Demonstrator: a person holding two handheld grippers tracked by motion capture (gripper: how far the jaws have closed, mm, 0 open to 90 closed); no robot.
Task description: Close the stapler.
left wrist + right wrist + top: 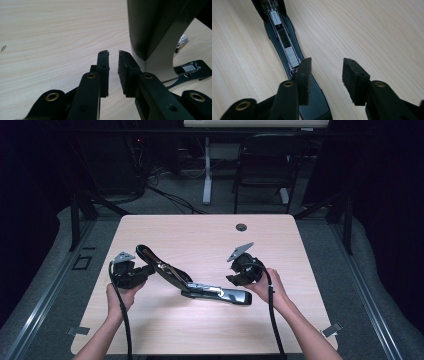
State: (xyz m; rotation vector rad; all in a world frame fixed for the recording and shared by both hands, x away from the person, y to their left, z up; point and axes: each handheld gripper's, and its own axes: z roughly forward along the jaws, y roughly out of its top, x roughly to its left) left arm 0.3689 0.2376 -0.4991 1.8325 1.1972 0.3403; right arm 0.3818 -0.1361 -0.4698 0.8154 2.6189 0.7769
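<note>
Both hands reach in from the near edge toward the opened stapler (200,282) lying mid-table (210,240). Its lid rises to the left beside the left gripper (113,53), whose jaws stand a narrow gap apart with nothing between. At the right, the right gripper (325,62) hovers over the base's end, jaws spread and gripping nothing.

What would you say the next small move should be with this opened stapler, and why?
Probably shift the left gripper sideways onto the raised stapler lid: its nearly closed jaws hold nothing, with the lid just beside them. The right gripper hovers open above the stapler base.
</note>
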